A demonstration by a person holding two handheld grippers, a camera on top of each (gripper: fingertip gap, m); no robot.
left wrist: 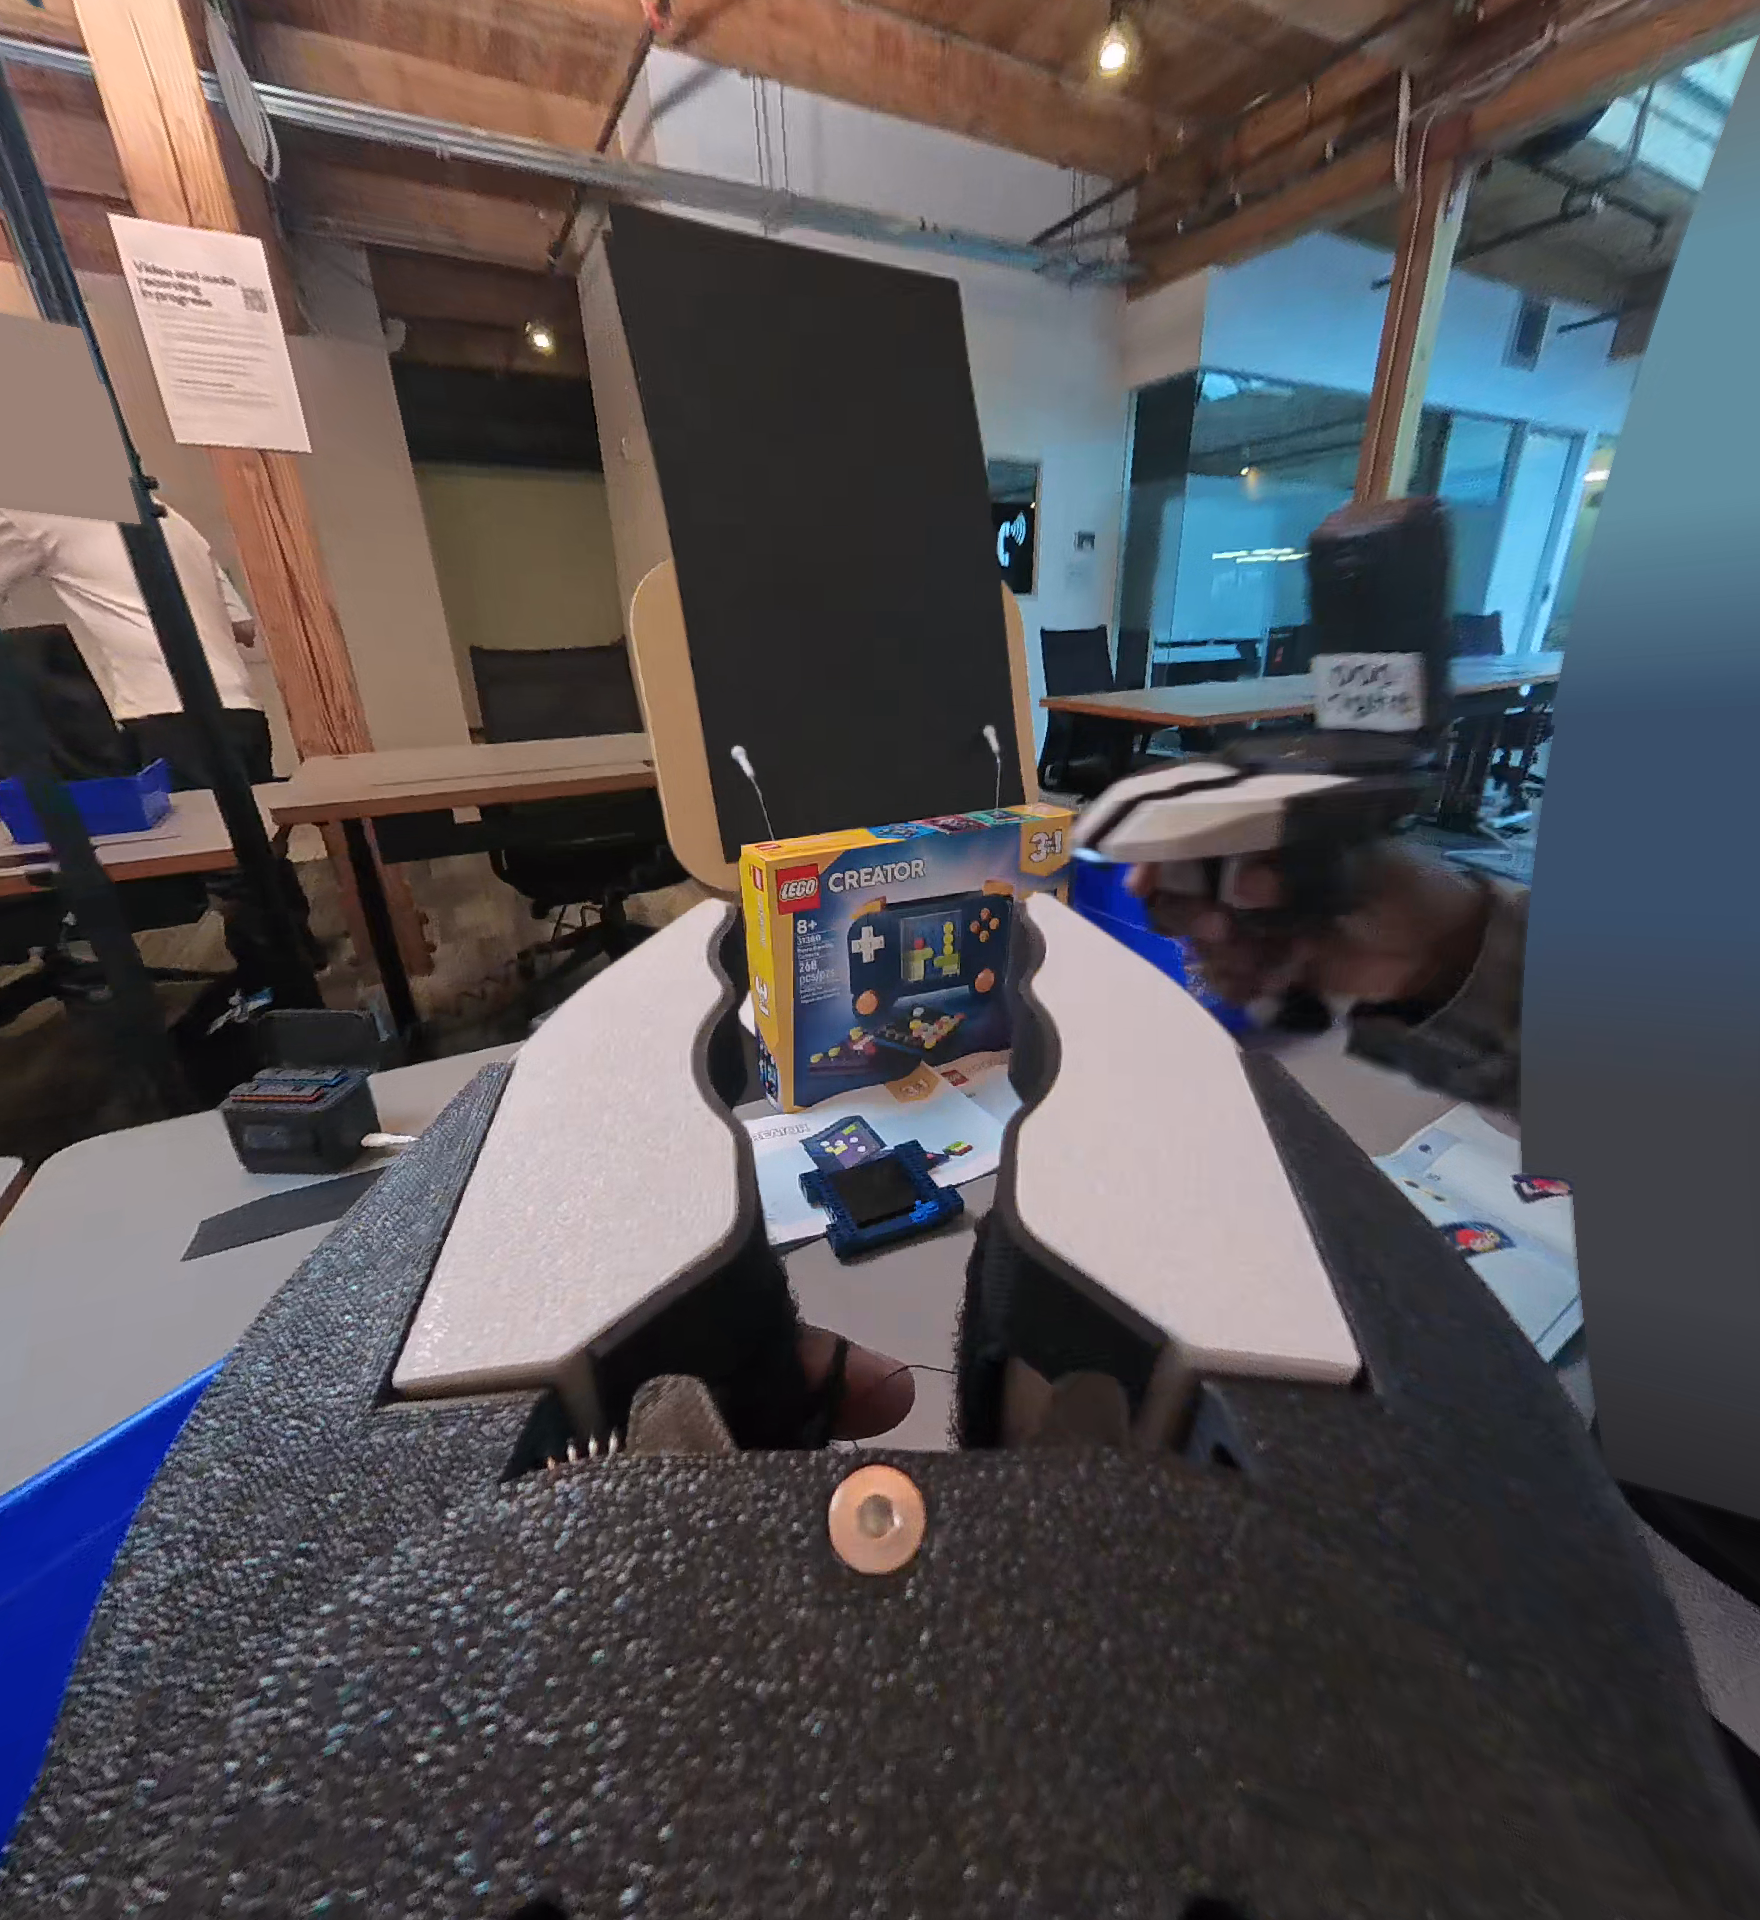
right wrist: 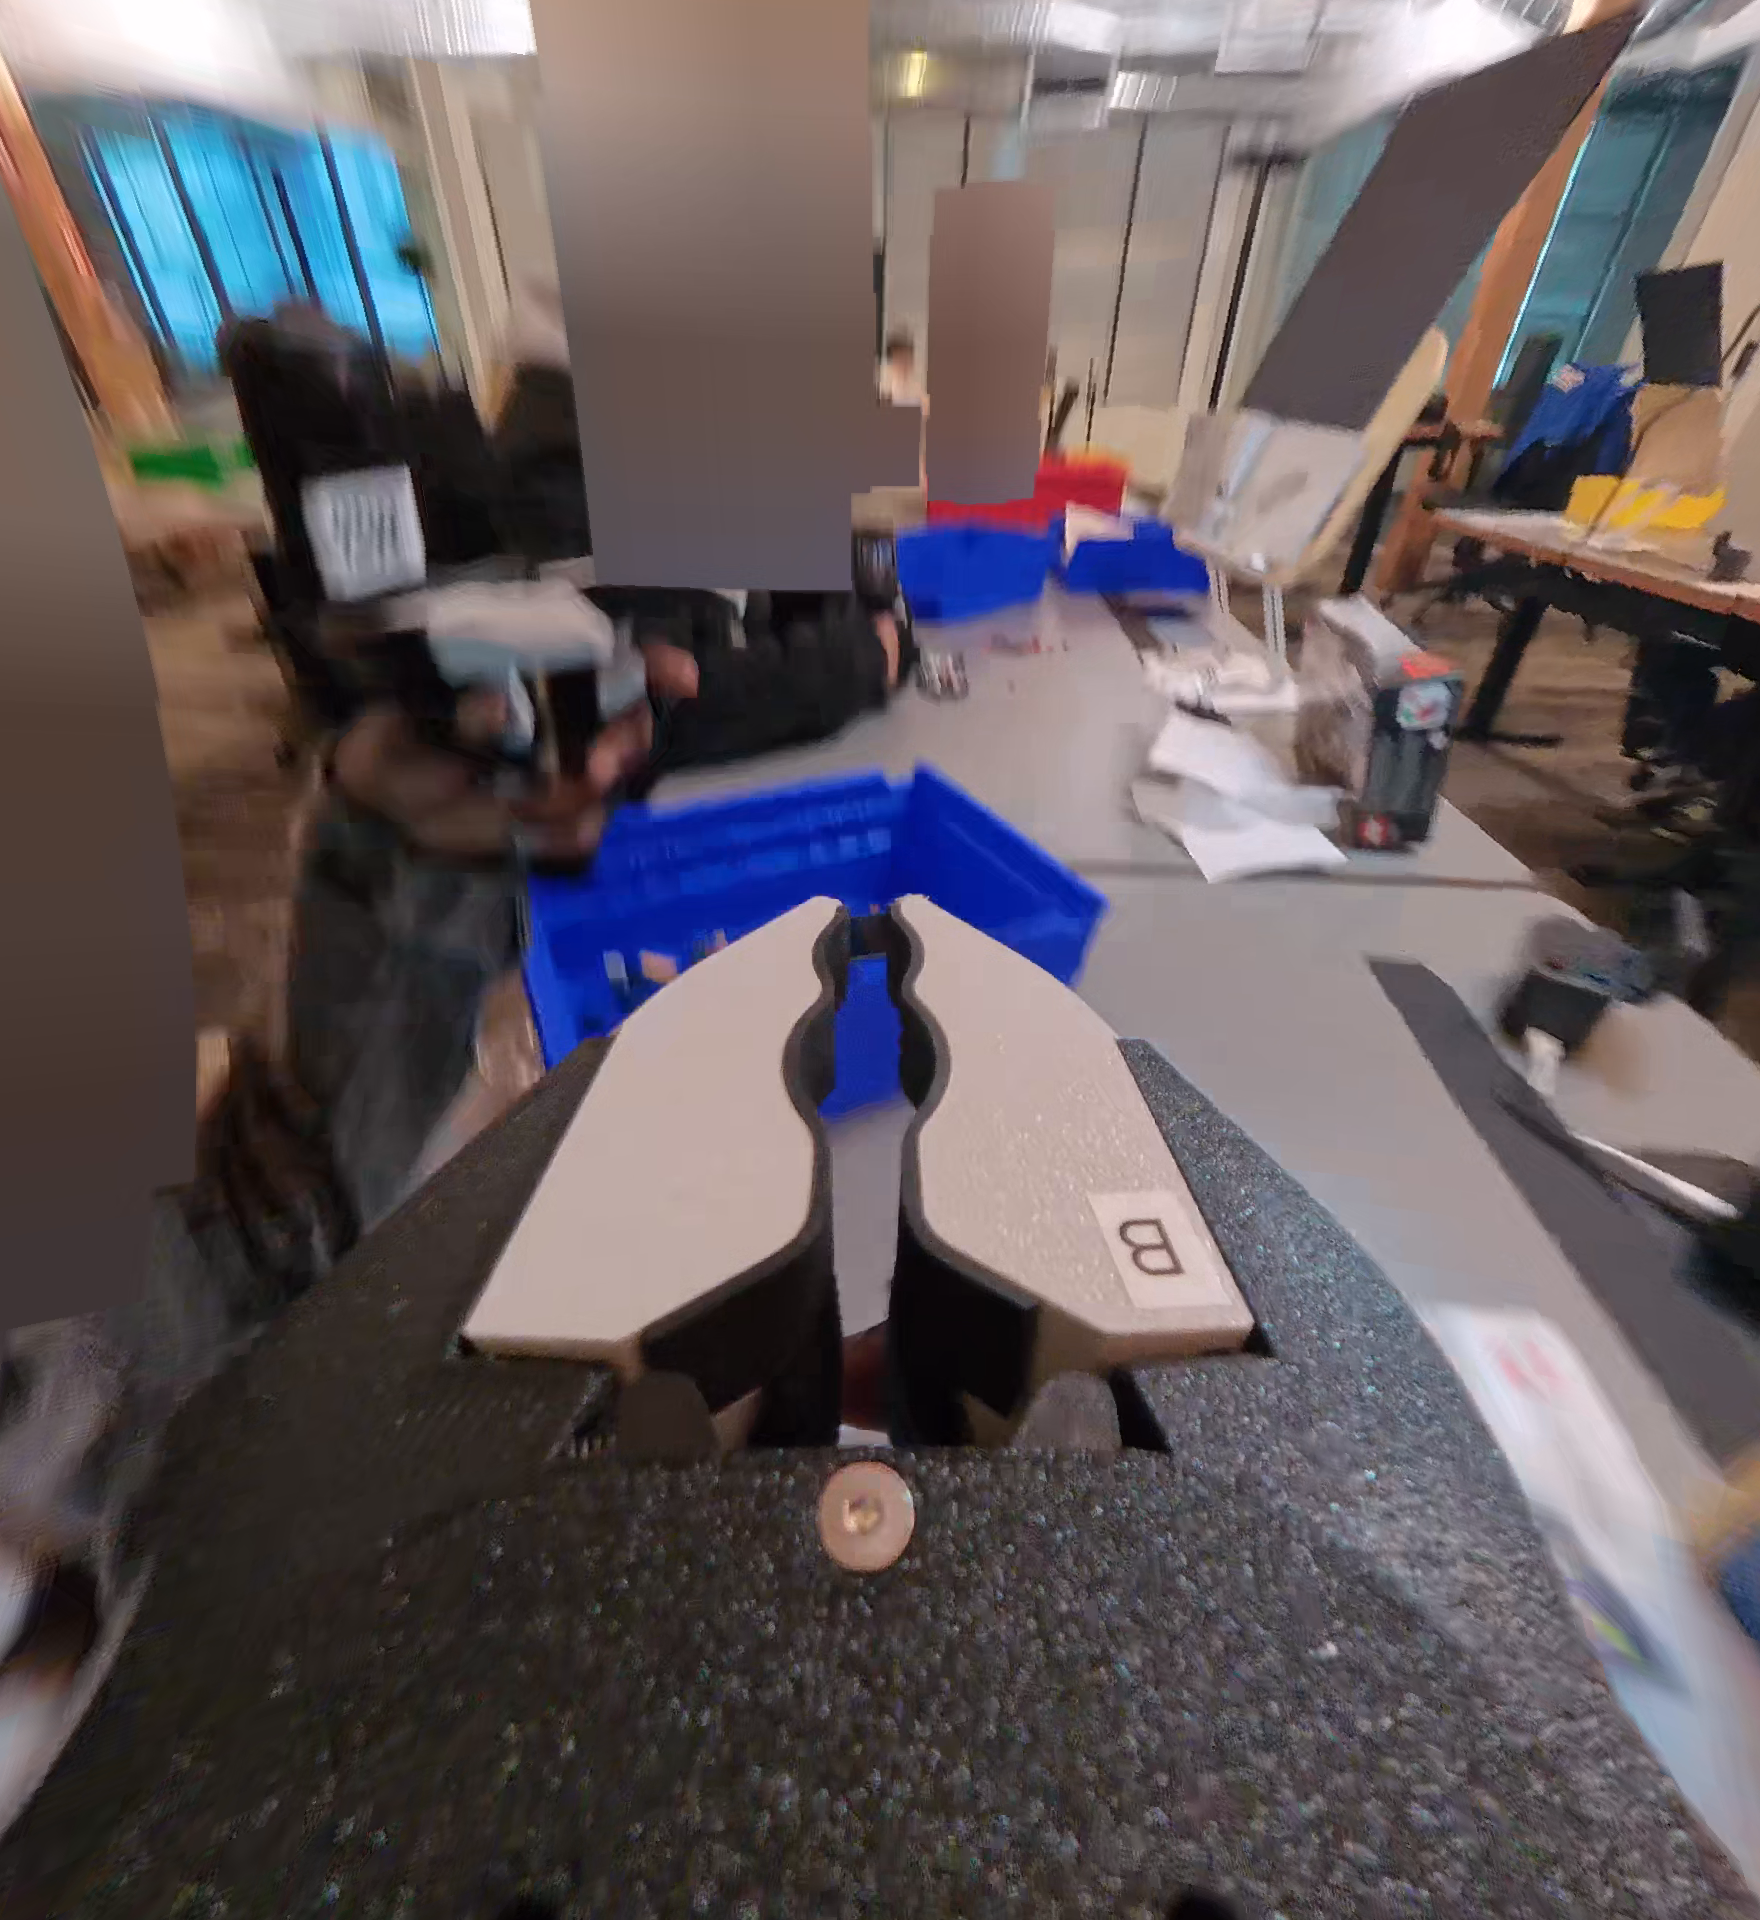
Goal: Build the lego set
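Fingers on the left gripper (left wrist: 878, 914) are spread wide with nothing between them. The yellow-and-blue toy box (left wrist: 886, 966) only shows through the gap, well beyond the tips. That box stands upright on the grey table (right wrist: 1219, 987) with its front turned this way, probably so the picture on it can be seen. Just in front of it, a small dark-blue brick build (left wrist: 881, 1195) sits on an open instruction booklet (left wrist: 782, 1164), build and pages kept together. A black board (left wrist: 814, 520) leans up behind the box.

The right gripper (right wrist: 868, 914) is the opposite, with its fingers nearly closed. There looks to be a small dark piece (right wrist: 868, 933) pinched right at the tips, though that view is pretty smeared, so take it with salt. It hangs over the near corner of a blue bin (right wrist: 1001, 883), which holds a few loose bits.
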